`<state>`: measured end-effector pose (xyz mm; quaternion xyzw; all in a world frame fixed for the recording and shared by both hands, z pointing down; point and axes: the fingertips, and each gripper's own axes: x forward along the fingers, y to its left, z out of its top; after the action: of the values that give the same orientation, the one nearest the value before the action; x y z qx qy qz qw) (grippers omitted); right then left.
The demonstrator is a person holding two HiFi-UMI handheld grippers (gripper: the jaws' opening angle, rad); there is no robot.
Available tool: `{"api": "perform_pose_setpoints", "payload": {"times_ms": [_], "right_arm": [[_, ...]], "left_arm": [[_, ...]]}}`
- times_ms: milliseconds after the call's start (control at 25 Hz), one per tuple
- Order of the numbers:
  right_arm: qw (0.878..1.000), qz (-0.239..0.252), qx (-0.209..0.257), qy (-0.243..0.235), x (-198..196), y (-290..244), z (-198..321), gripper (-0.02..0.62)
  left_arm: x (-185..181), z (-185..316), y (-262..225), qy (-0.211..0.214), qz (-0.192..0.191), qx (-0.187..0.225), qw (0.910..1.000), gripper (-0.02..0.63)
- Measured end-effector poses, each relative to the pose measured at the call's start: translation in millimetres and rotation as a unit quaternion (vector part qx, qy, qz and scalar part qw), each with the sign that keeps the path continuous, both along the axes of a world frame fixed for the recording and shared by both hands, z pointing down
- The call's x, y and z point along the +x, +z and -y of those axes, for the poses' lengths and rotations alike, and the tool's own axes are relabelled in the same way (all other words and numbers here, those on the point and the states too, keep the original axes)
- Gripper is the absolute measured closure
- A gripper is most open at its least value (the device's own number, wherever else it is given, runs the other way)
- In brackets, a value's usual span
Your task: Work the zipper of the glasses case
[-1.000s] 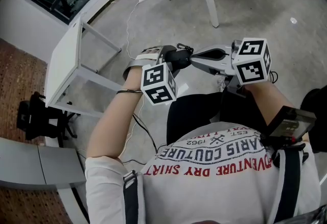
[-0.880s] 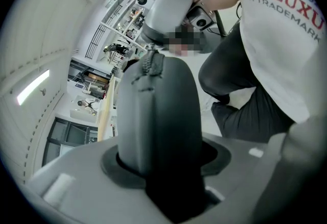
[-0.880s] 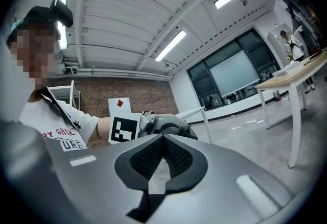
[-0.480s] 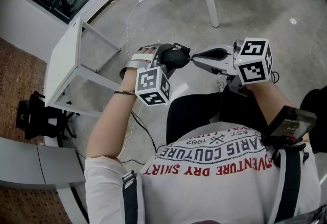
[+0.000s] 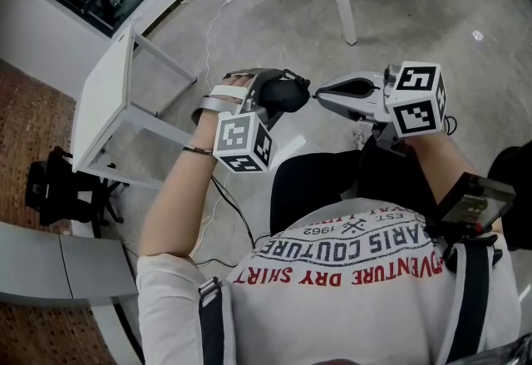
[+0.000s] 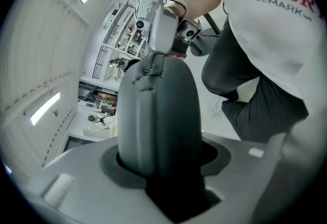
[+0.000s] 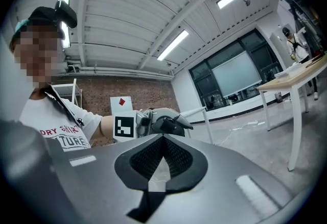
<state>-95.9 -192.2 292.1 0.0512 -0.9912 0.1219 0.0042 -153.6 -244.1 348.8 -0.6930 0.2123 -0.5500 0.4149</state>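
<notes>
Change, left side: the left gripper (image 5: 264, 94) has rolled outward since a second ago. Its marker cube (image 5: 242, 141) now sits lower and further to the person's left.
Change, case: the glasses case (image 5: 284, 95) has shifted slightly up and to the left with that roll.
Change, right side: the right gripper (image 5: 317, 94) has hardly moved. Its marker cube (image 5: 416, 99) is almost where it was, and its tip stays at the case's right end.
Left jaws: clamped on the glasses case, one jaw on each broad side. The dark grey shell stands out from between them, its far end towards the right gripper.
Right jaws: closed, the tips meeting. The right gripper view shows only a thin gap lower down between the pads.
Case position: held in the air in front of the person's dark trousers (image 5: 332, 180), above the concrete floor (image 5: 399, 6), resting on no surface.
Zipper: the zipper (image 6: 149, 67) runs along the narrow ridge of the case that faces the left gripper's camera.
Case to right jaws: in the head view the closed tips touch the case's right end. In the left gripper view the pale jaws come down onto the far end of the zipper. Whether they pinch the pull cannot be made out.
</notes>
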Motion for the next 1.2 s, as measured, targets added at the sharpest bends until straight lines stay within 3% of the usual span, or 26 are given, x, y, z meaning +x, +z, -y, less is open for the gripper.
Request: {"api": "perform_pose_setpoints", "payload": {"times_ms": [680,1200], "right_arm": [[1.000,-0.006,-0.009,0.002,3,9,5,0.595],[1.000,0.000,-0.021,-0.003,2,11,4,0.594]], "left_arm": [[18,-21,-3,0.043,-0.072,-0.058,0.9947,0.360],[39,-39,-15,0.076,-0.143,-0.097,0.9819,0.360]]}}
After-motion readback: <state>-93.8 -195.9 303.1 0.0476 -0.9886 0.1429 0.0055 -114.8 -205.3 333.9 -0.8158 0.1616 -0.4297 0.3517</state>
